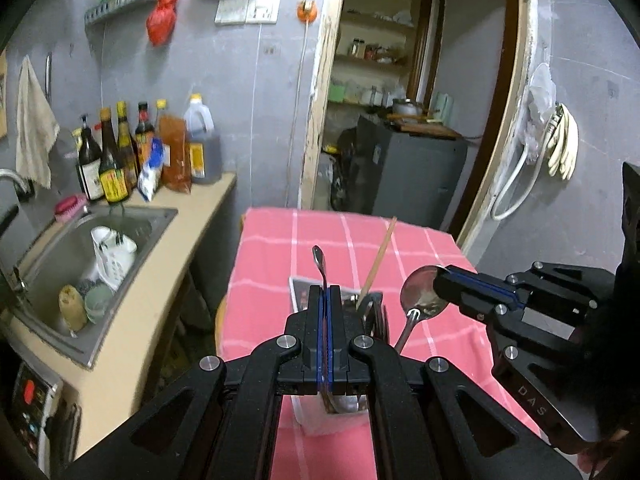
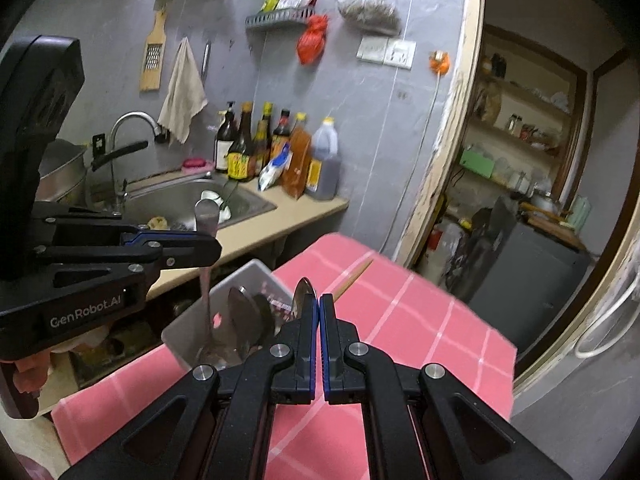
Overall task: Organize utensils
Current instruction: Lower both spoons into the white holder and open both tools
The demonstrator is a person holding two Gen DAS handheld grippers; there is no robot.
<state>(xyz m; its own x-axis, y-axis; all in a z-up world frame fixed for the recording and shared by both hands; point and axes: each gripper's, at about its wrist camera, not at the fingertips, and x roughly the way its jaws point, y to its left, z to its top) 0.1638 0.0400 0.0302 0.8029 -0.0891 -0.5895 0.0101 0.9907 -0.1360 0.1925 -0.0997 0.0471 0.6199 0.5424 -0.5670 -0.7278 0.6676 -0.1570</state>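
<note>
Holding one spoon each, both grippers sit over the white plastic bin on the pink checked desk. Left gripper: jaws clenched on a steel spoon's handle, long axis near vertical, bowl already down in the bin. Right gripper: jaws clenched on the bowl of a second spoon, handle angling down twd the bin w/ other shiny cutlery. A wooden chopstick leans out of it.
</note>
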